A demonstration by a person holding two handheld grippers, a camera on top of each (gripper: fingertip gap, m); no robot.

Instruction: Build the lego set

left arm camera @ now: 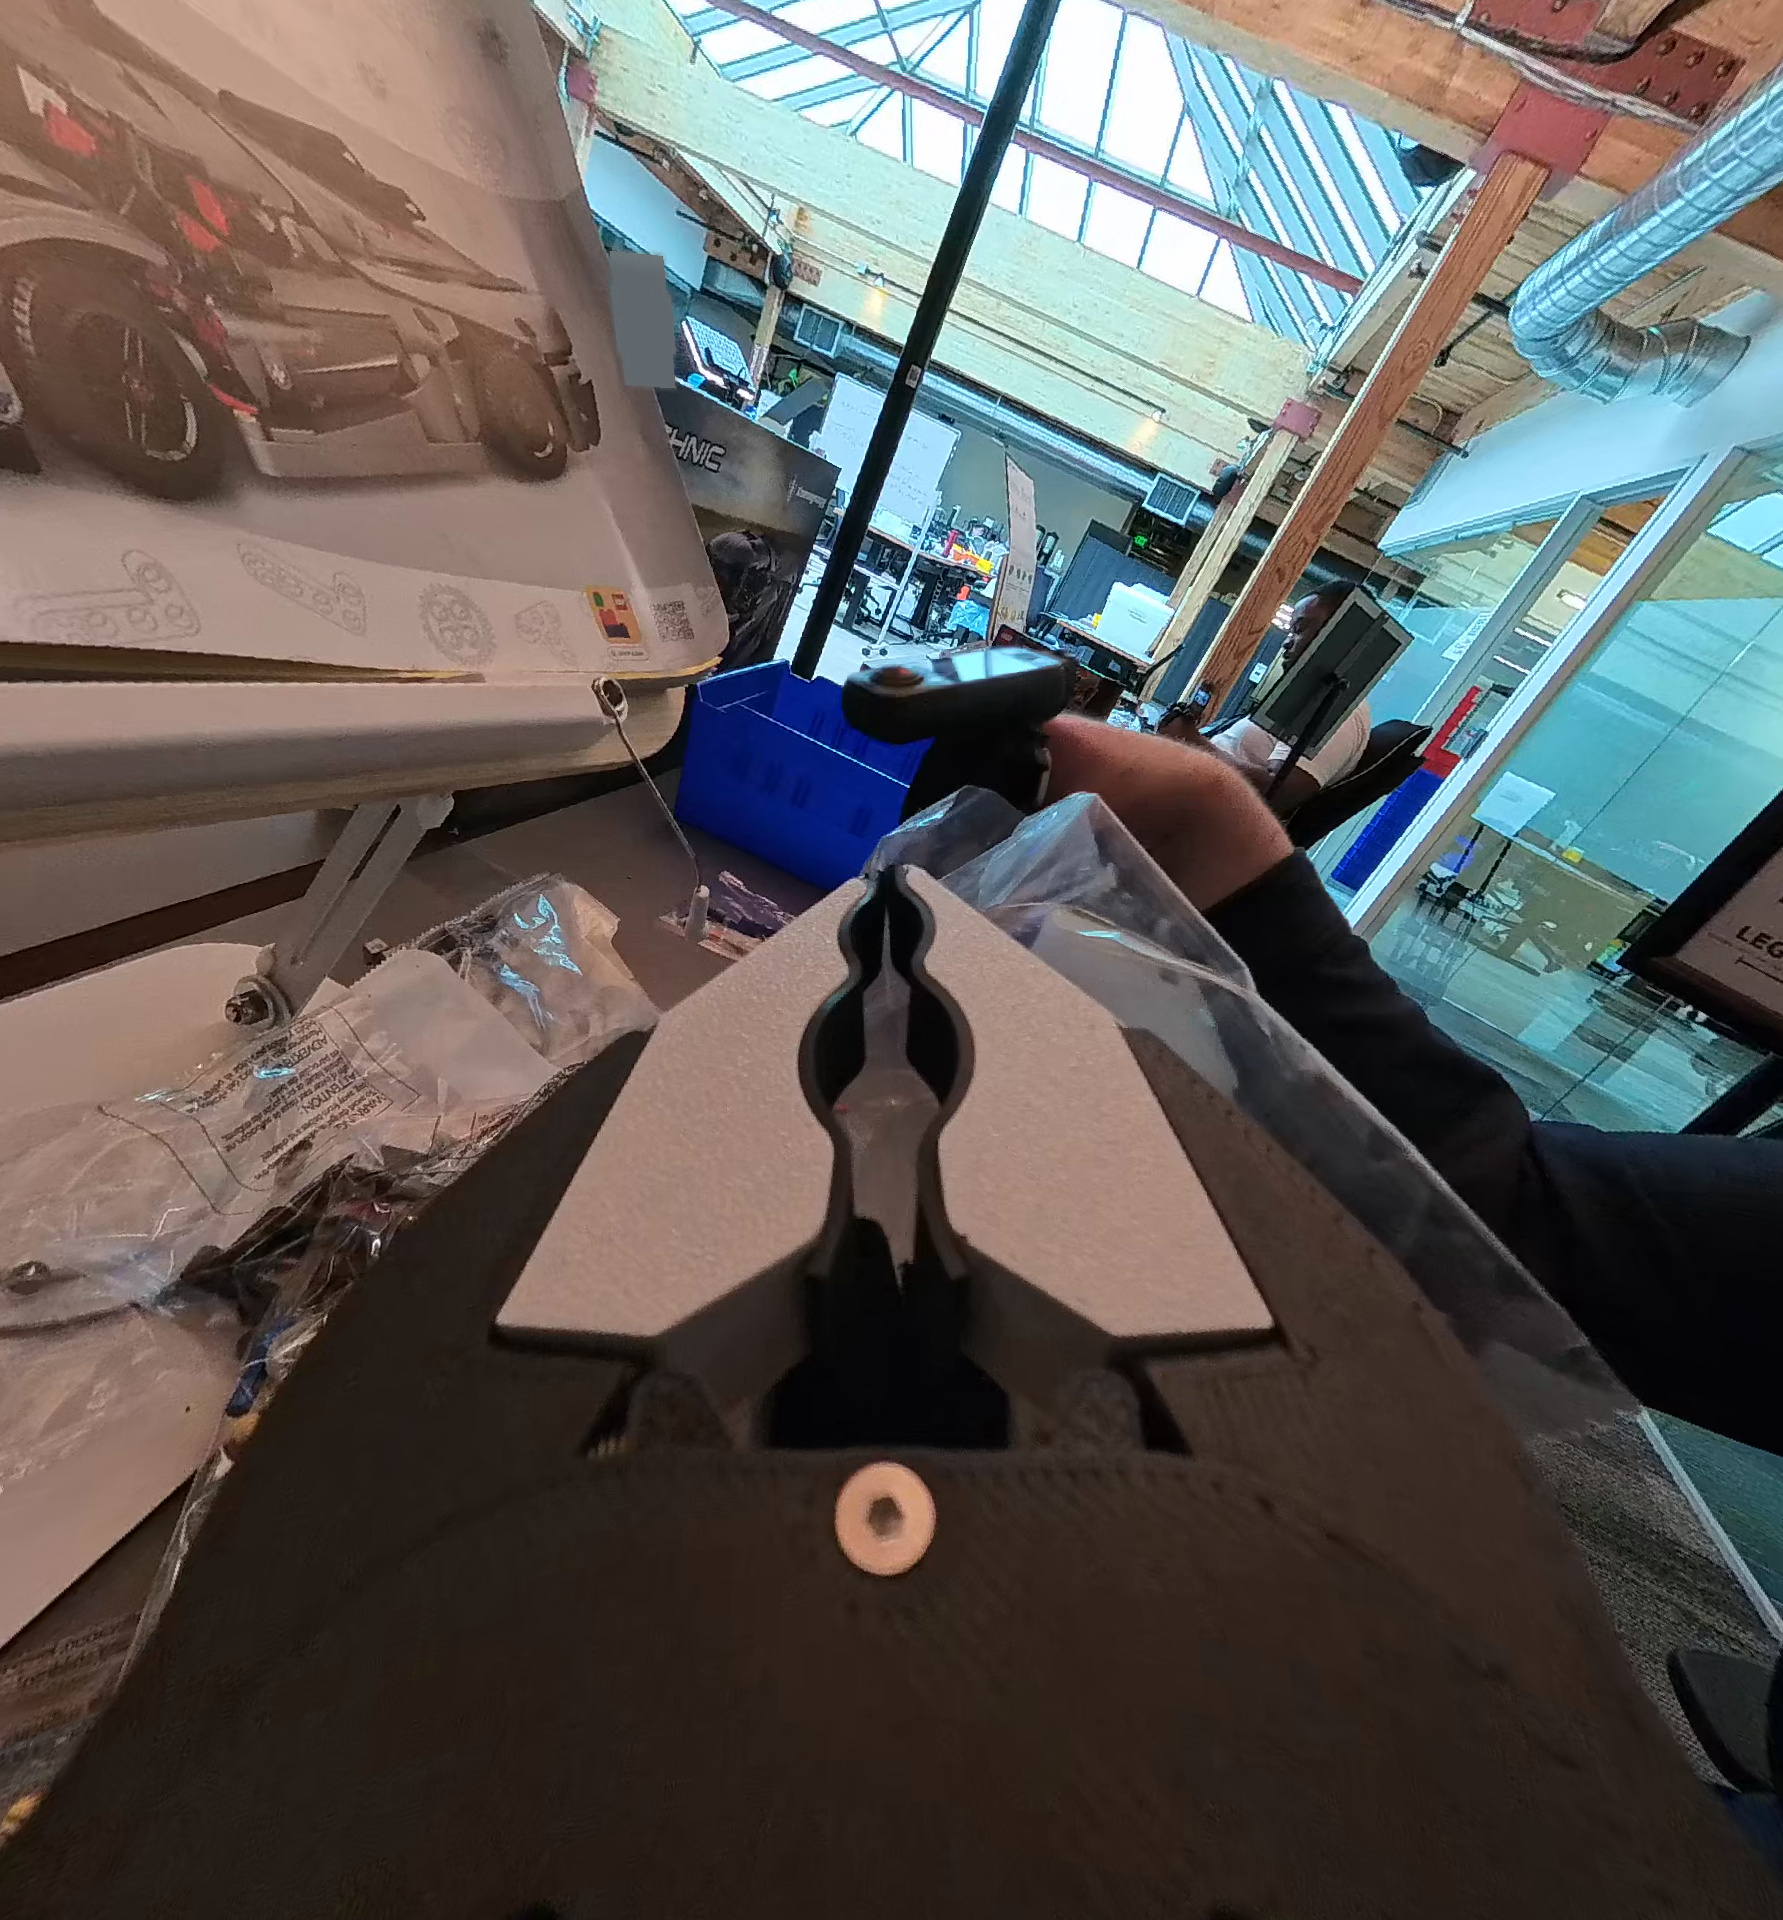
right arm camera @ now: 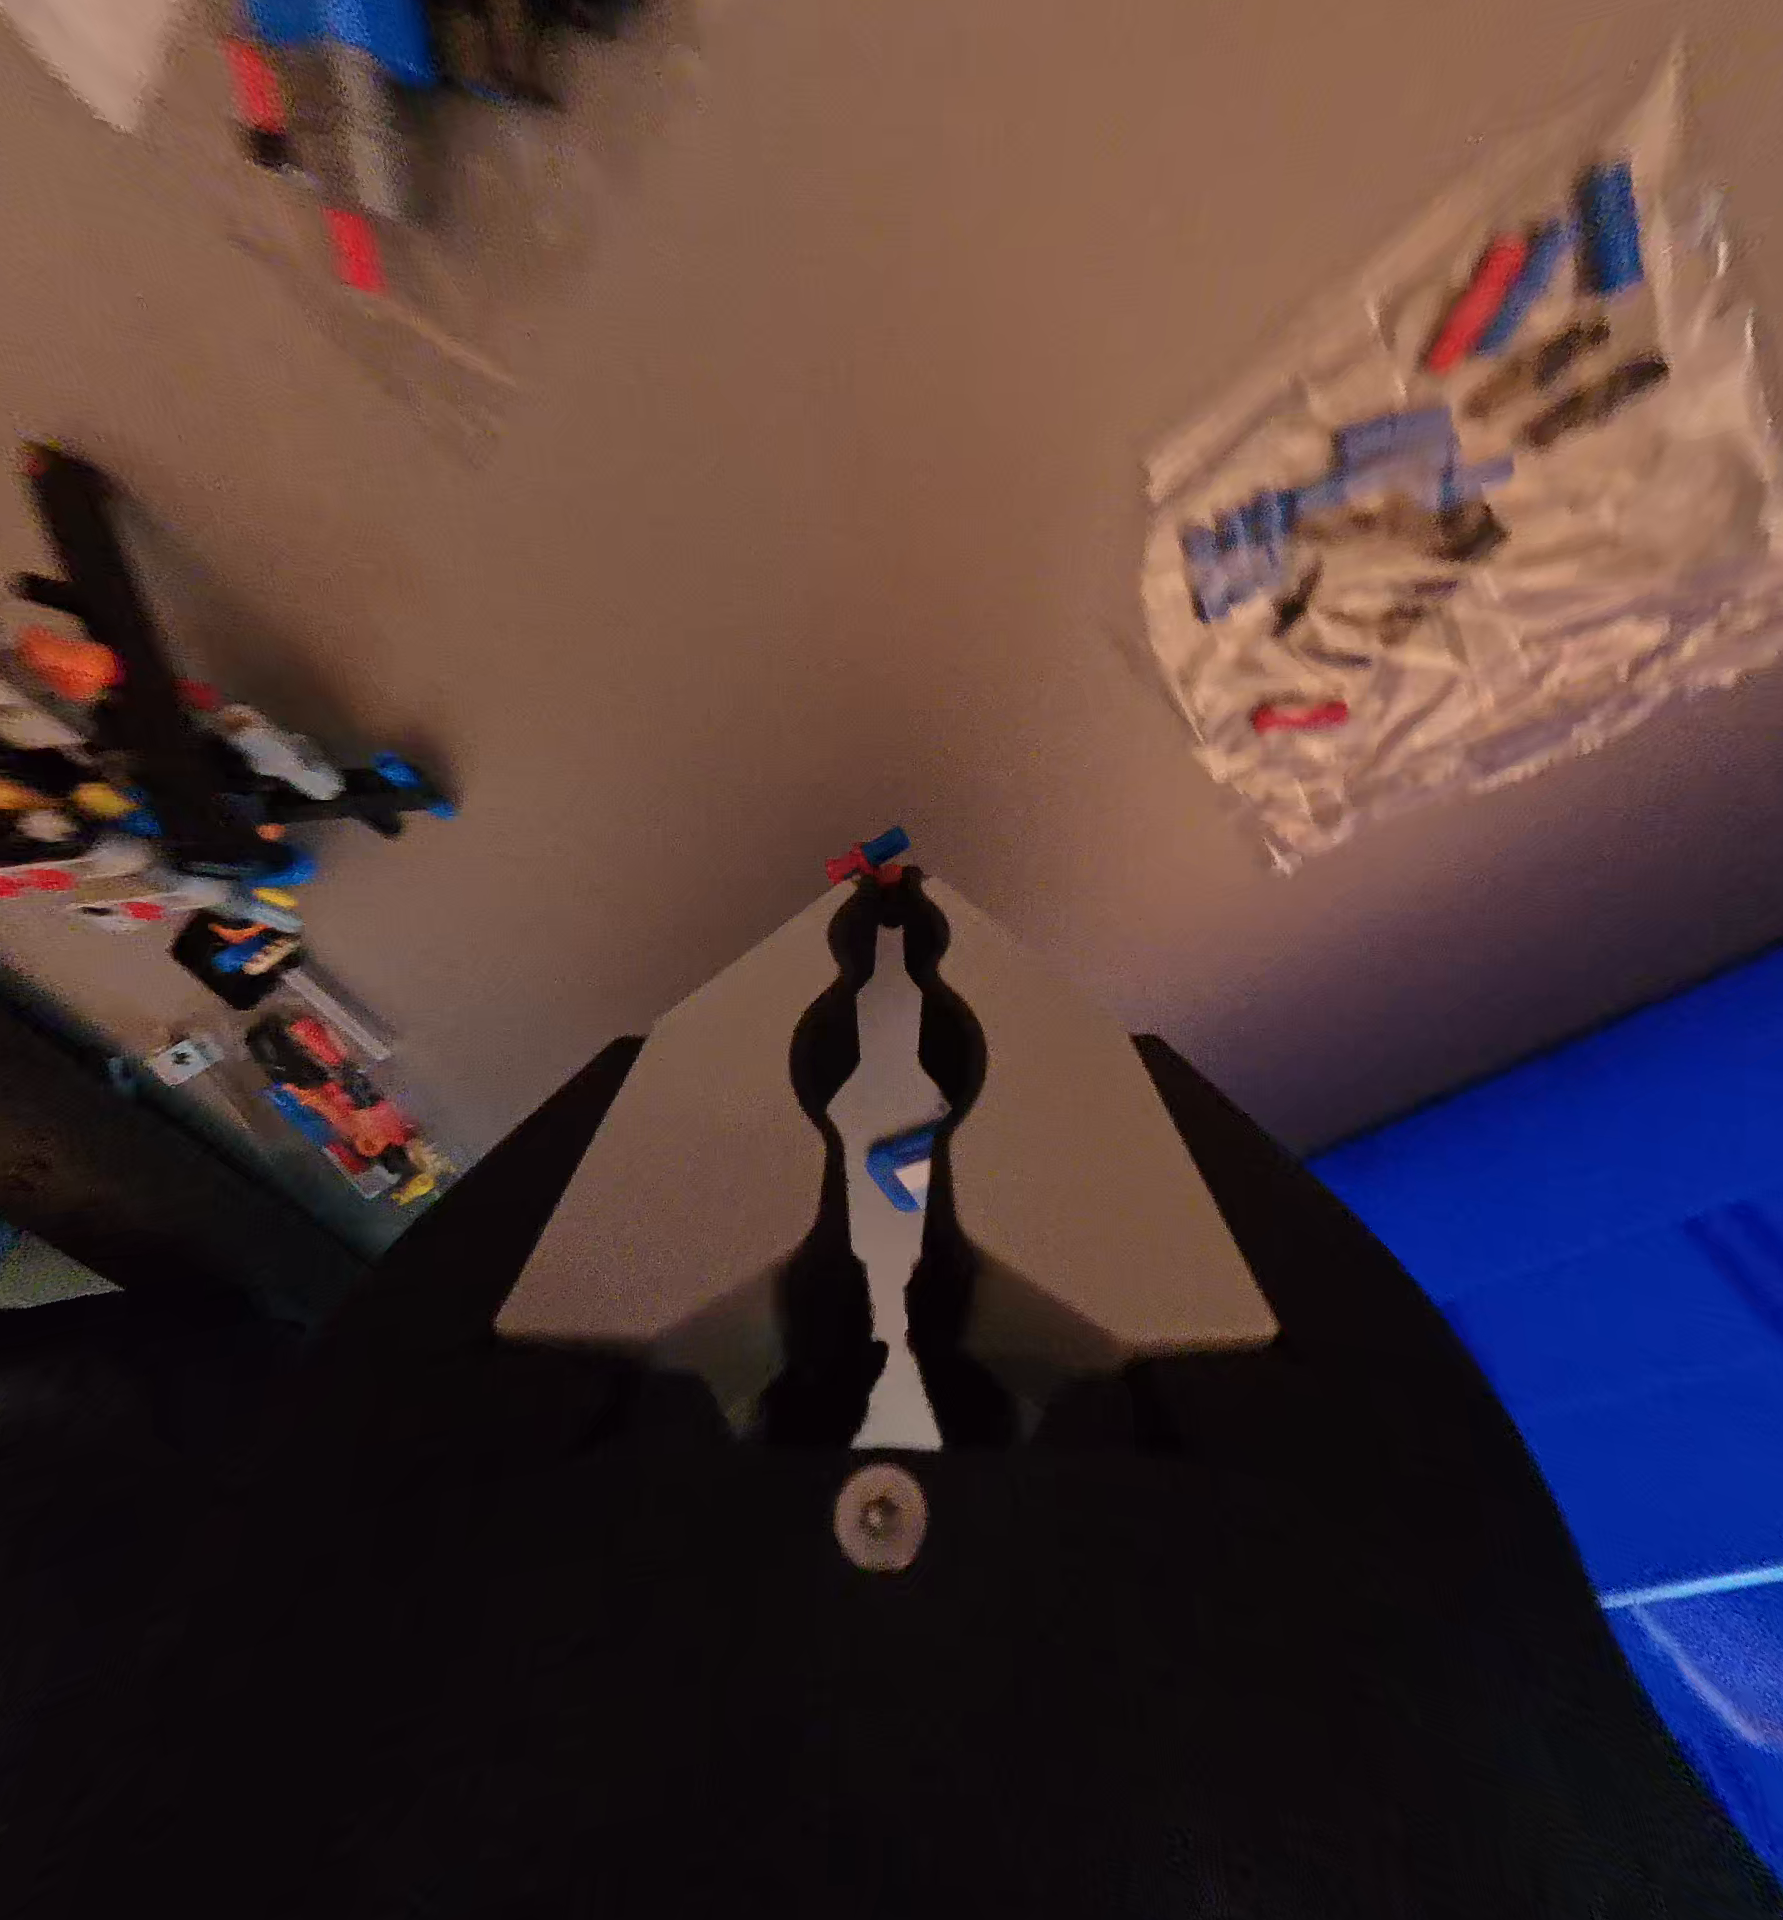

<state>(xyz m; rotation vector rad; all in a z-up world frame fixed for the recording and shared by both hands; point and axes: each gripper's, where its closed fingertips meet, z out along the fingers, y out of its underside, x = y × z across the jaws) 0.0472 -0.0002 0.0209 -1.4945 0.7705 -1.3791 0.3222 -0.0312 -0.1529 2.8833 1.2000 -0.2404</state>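
Between the tips of the right gripper [right arm camera: 889, 894] sat a tiny red-and-blue pin [right arm camera: 869, 858], pinched at its near end so that most of it stuck out beyond the jaws, which were nearly closed on it. That gripper pointed down at the tan tabletop [right arm camera: 762, 520], above bare surface. A partly built model [right arm camera: 139, 790] lay to the left, blurred, and a clear bag of parts [right arm camera: 1469, 488] lay flat to the far right. A blue tray [right arm camera: 1645, 1351] filled the near right corner. One more blue piece [right arm camera: 902, 1169] showed on the table through the gap behind the tips.

To seat the pin well, I judged the grip should stay light and at the very tip, the pin lined up straight with its hole before any push, since so small a part would twist or spring free under a skewed press.

Up in the left wrist view, the left gripper [left arm camera: 889, 883] was tilted upward, away from the table, its jaws clenched on a fold of a clear plastic bag [left arm camera: 1105, 914] that draped off to the right. Beyond it, the person's hand [left arm camera: 1167, 800] in a dark sleeve held the handle of the other gripper. An instruction booklet [left arm camera: 274, 343] stood on a white stand [left arm camera: 243, 738] to the left, more bags of parts [left arm camera: 274, 1091] lay beneath it, and a blue bin [left arm camera: 783, 779] stood farther off. The bag looked best held steady and clear of the work.
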